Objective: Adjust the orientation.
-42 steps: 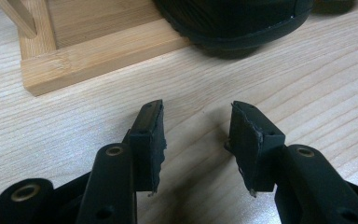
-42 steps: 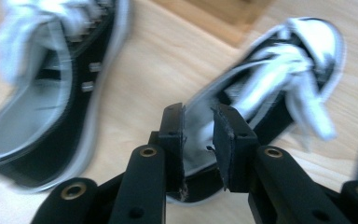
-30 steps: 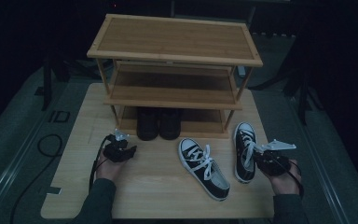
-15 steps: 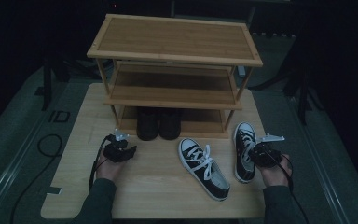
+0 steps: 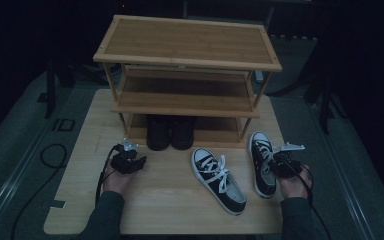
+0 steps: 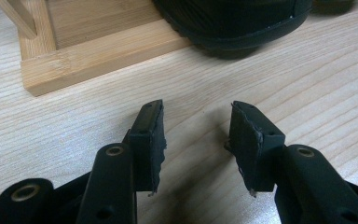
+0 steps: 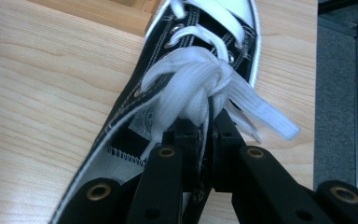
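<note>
Two black canvas sneakers with white laces lie on the wooden table. The right sneaker (image 5: 263,162) (image 7: 186,79) points toward the shoe rack (image 5: 190,60). My right gripper (image 5: 278,161) (image 7: 205,126) is shut on that sneaker, its jaws pinching the upper's edge just behind the lace knot. The other sneaker (image 5: 219,173) lies angled in the middle of the table. My left gripper (image 5: 130,161) (image 6: 196,137) rests open over bare wood, in front of the rack's bottom shelf, with nothing between its jaws.
A pair of black boots (image 5: 170,132) (image 6: 233,21) stands on the rack's bottom shelf. The rack's wooden base rail (image 6: 98,56) lies just ahead of the left gripper. The table's right edge (image 7: 317,93) is close to the held sneaker.
My right gripper has moved left and forward onto the right sneaker and shut on its upper. The left gripper has stayed put.
</note>
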A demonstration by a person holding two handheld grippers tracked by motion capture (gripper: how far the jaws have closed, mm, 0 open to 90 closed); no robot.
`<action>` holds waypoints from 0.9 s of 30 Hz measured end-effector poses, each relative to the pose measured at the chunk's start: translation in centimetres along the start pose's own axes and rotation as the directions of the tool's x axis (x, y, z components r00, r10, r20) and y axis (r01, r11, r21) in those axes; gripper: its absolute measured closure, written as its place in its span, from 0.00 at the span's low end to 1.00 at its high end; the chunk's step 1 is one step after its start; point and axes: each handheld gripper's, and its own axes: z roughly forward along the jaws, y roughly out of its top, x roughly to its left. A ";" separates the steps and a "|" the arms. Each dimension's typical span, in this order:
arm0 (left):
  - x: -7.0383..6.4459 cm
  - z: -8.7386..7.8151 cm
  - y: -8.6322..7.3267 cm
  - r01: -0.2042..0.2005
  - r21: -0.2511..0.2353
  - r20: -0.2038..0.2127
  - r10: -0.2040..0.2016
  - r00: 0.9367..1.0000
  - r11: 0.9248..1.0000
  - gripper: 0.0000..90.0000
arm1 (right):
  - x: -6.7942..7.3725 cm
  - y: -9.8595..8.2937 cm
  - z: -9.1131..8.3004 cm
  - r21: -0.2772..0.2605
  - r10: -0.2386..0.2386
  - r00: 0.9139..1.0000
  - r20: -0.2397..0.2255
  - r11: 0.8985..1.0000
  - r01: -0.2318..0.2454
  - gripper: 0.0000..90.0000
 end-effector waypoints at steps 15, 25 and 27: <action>0.1 0.0 0.1 -0.008 0.005 0.006 0.008 1.000 1.000 0.62 | -0.5 -0.8 -1.4 -0.046 0.015 0.999 -0.042 0.999 -0.017 0.95; 0.1 0.0 0.0 -0.008 0.002 0.009 0.008 1.000 1.000 0.62 | -0.4 -0.9 -2.2 -0.076 -0.008 0.998 -0.055 0.997 0.003 0.95; 0.1 0.0 0.0 -0.009 0.002 0.009 0.009 1.000 1.000 0.62 | -0.3 -0.8 -2.5 -0.089 -0.010 0.998 -0.058 0.996 0.005 0.95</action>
